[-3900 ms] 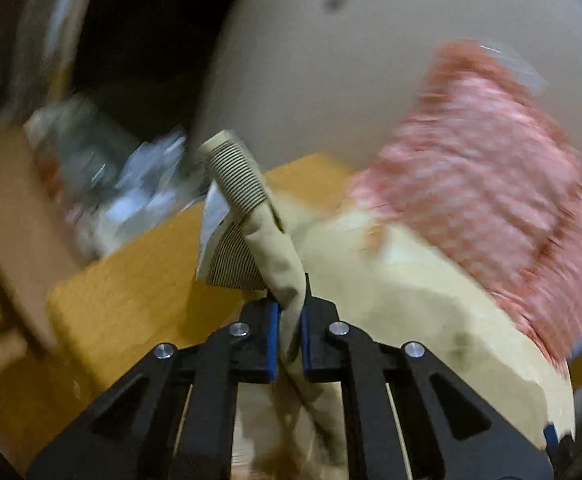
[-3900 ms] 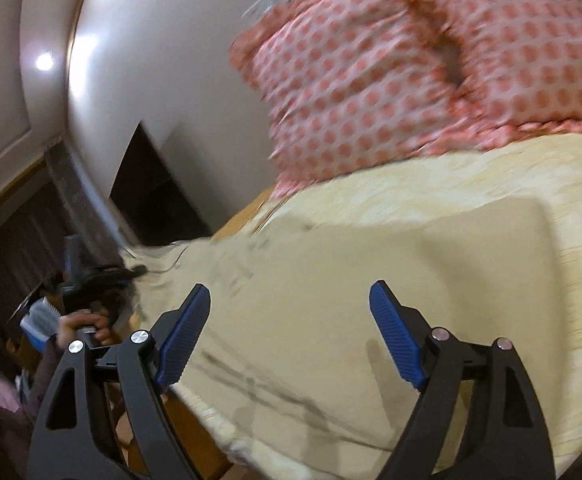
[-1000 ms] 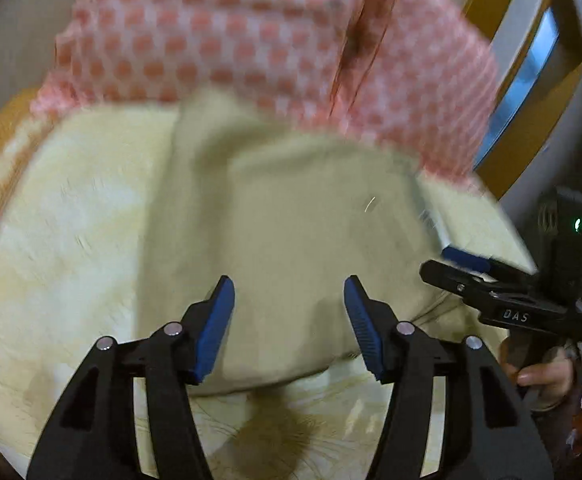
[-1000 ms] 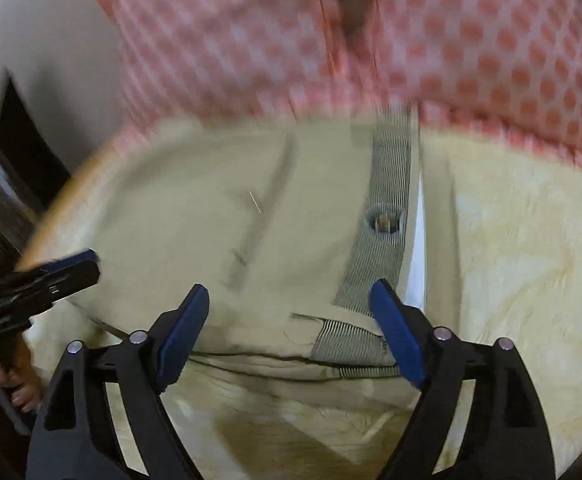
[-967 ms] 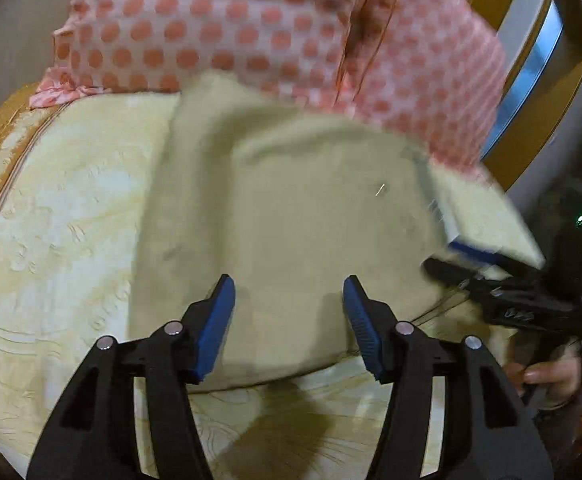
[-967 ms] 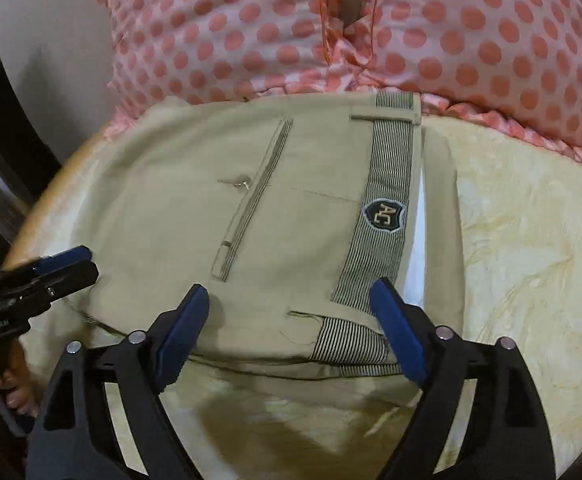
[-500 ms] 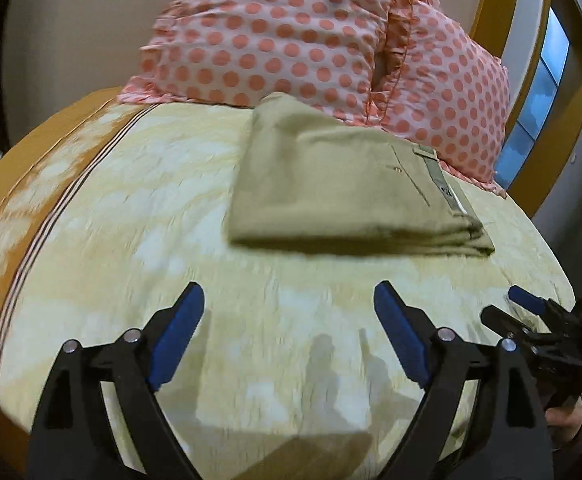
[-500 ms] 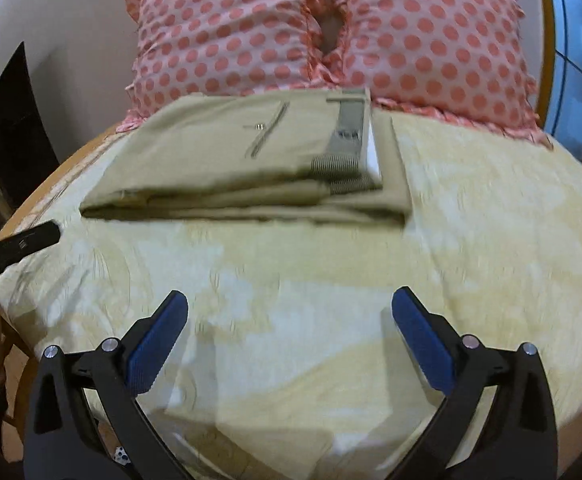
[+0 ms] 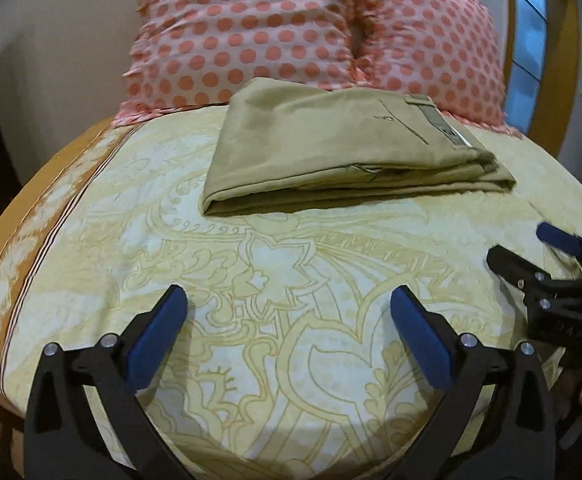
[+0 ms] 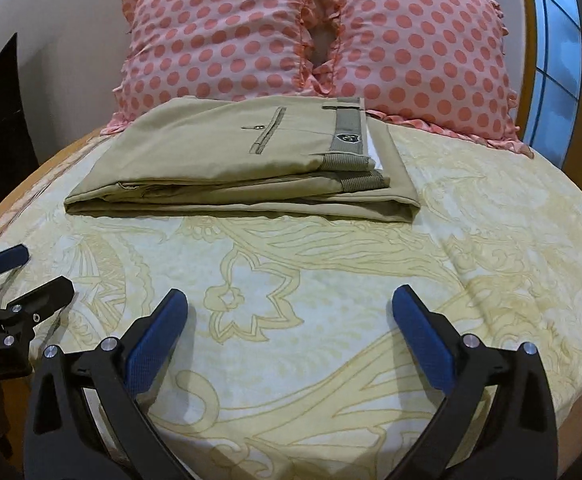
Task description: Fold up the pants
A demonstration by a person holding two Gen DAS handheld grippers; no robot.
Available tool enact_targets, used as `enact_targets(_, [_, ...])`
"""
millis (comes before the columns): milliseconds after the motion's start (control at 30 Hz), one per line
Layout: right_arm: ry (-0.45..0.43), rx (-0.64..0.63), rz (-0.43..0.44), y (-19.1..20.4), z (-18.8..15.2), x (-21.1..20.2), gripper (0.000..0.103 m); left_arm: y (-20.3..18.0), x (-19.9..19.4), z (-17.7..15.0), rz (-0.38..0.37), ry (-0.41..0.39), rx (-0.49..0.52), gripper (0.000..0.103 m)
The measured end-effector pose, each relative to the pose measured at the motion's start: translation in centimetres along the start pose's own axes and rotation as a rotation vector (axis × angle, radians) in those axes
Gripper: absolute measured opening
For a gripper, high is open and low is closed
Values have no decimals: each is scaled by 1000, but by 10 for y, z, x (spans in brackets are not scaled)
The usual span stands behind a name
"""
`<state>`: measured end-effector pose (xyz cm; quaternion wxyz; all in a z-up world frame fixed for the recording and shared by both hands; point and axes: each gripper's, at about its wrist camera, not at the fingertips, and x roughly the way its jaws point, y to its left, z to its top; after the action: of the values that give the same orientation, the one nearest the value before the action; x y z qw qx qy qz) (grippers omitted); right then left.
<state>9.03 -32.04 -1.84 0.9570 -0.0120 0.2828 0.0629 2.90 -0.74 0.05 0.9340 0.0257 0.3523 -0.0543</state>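
Both tongs, left [image 9: 289,316] and right [image 10: 290,314], have withdrawn, released and empty; we judge folding complete: pants [image 10: 227,156] lie stacked on the far bed [image 10: 331,280] near pillows [image 10: 311,32]

Both wrist views look low along parted fingers toward the pillows [image 9: 315,28]. Shared: folded pants [image 10: 247,156] well ahead on the bedspread [image 9: 271,272].
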Motion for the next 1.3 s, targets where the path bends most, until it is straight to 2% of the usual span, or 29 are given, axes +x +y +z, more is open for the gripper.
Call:
enact_targets(300, [-22, 11, -13, -1, -2, -2, 102, 1, -4, -6, 42, -43, -34, 101])
enact_targets(1300, [-25, 10, -12, -2, -3, -2, 102, 1, -2, -3, 62, -37, -57, 101])
